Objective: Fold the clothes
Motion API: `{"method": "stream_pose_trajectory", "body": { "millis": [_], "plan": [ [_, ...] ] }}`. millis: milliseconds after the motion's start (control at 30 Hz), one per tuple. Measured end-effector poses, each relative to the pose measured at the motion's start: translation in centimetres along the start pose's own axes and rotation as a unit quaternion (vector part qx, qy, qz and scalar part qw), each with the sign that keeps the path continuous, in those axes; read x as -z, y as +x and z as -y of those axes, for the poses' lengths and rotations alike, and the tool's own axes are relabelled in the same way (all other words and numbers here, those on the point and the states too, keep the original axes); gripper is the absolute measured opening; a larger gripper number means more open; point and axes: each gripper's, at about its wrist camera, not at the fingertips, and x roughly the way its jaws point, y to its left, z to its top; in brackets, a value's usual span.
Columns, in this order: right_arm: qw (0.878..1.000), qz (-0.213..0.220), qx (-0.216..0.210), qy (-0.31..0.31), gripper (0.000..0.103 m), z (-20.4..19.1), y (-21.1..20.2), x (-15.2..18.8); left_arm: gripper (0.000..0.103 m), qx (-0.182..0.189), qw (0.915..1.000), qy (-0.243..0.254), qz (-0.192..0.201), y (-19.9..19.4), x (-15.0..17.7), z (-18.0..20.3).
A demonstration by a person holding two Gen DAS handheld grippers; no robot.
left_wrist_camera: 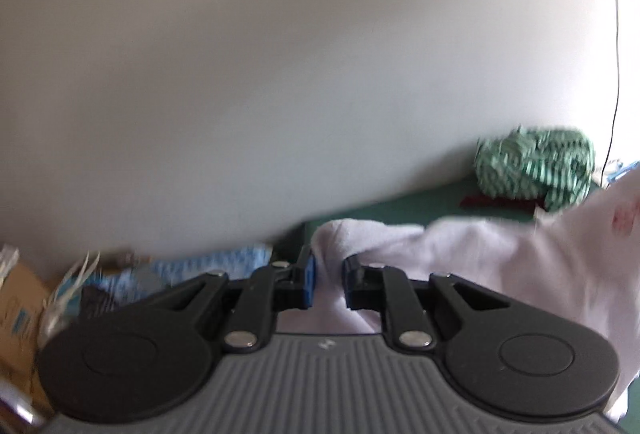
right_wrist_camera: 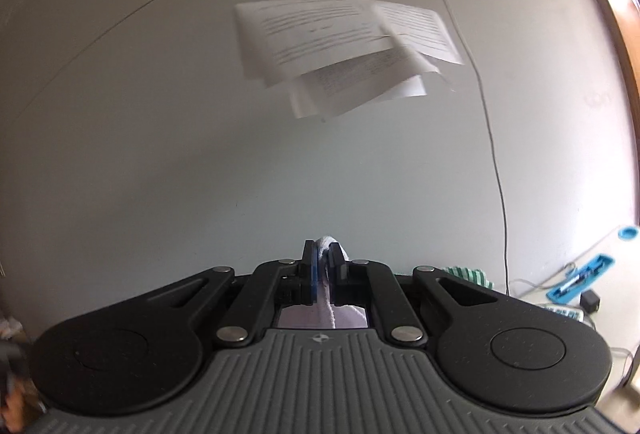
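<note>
Left gripper (left_wrist_camera: 329, 284) and right gripper (right_wrist_camera: 325, 276) jaws both clamped on apparently one pale garment (left_wrist_camera: 480, 258), centre-frame.

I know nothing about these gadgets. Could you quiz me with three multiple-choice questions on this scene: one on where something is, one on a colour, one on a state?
1. Where does the striped bundle lie?
A. on the green surface by the wall
B. on a chair
C. in a drawer

2. What colour is the garment being held?
A. black
B. pale pinkish white
C. orange

3. What is the right gripper doing?
A. gaping empty
B. holding paper
C. clamped on cloth

Answers: 1 A, it rests there by the wall. 2 B, the fabric looks pale. 3 C, cloth is pinched between its fingers.
</note>
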Motion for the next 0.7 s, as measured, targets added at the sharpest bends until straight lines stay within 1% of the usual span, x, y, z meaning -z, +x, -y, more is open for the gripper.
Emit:
{"method": "stream_pose_trajectory", "body": {
  "millis": [67, 133, 200, 233, 267, 300, 367, 400, 433, 467, 500, 533, 567, 600, 633, 667, 700],
  "plan": [
    [1.0, -0.014, -0.001, -0.011, 0.006, 0.9, -0.5, 0.8, 0.016, 0.013, 0.9994, 0.004, -0.033, 1.5, 2.2, 0.9],
    [0.999, -0.048, -0.005, -0.015, 0.006, 1.7, -0.2, 1.9, 0.016, 0.037, 0.9971, 0.003, -0.066, 3.2, 4.4, 2.4],
    [0.996, -0.088, -0.014, -0.01, 0.006, 2.7, 0.3, 3.2, 0.018, 0.062, 0.9941, 0.008, -0.089, 5.0, 5.5, 4.3],
    [0.995, -0.099, -0.018, -0.004, 0.006, 3.1, 0.4, 3.6, 0.018, 0.068, 0.9926, 0.01, -0.1, 5.6, 5.6, 5.4],
    [0.995, -0.102, -0.019, 0.0, 0.004, 3.6, 0.4, 3.8, 0.018, 0.075, 0.9909, 0.012, -0.112, 6.1, 5.8, 6.5],
    [0.995, -0.097, -0.019, 0.002, 0.0, 3.9, 0.3, 3.6, 0.018, 0.078, 0.9902, 0.013, -0.116, 6.4, 5.4, 7.2],
    [0.996, -0.083, -0.026, -0.005, 0.0, 4.3, -0.3, 2.4, 0.021, 0.081, 0.9899, 0.015, -0.115, 6.5, 4.3, 8.2],
    [0.997, -0.076, -0.031, -0.01, 0.0, 4.5, -0.7, 1.7, 0.03, 0.081, 0.9902, 0.016, -0.112, 6.6, 3.6, 8.8],
    [0.997, -0.07, -0.035, -0.015, 0.001, 4.6, -1.0, 1.0, 0.032, 0.077, 0.9909, 0.022, -0.109, 6.5, 3.4, 9.5],
    [0.996, -0.074, -0.038, -0.027, 0.008, 4.6, -1.0, 0.7, 0.032, 0.071, 0.9916, 0.028, -0.105, 6.4, 3.2, 10.2],
    [0.994, -0.091, -0.036, -0.045, 0.018, 4.3, -0.7, 1.1, 0.033, 0.065, 0.9922, 0.034, -0.101, 6.2, 3.0, 11.0],
    [0.992, -0.109, -0.03, -0.061, 0.026, 4.0, -0.3, 1.9, 0.038, 0.066, 0.9921, 0.038, -0.1, 6.0, 3.2, 11.7],
    [0.988, -0.128, -0.024, -0.079, 0.042, 3.7, 0.1, 3.2, 0.041, 0.068, 0.9917, 0.041, -0.101, 5.7, 3.4, 12.4],
    [0.983, -0.152, -0.019, -0.098, 0.048, 3.4, 0.6, 5.1, 0.045, 0.073, 0.9914, 0.042, -0.101, 5.4, 3.8, 13.0],
    [0.977, -0.179, -0.019, -0.117, 0.049, 3.1, 1.2, 7.4, 0.05, 0.073, 0.9904, 0.045, -0.109, 5.2, 4.5, 13.6],
    [0.967, -0.214, -0.018, -0.136, 0.054, 2.9, 1.9, 10.1, 0.055, 0.073, 0.9891, 0.048, -0.119, 5.1, 5.3, 14.2],
    [0.955, -0.253, -0.015, -0.153, 0.056, 2.7, 2.7, 13.0, 0.063, 0.072, 0.9877, 0.051, -0.129, 4.9, 6.1, 14.7]
  ]
}}
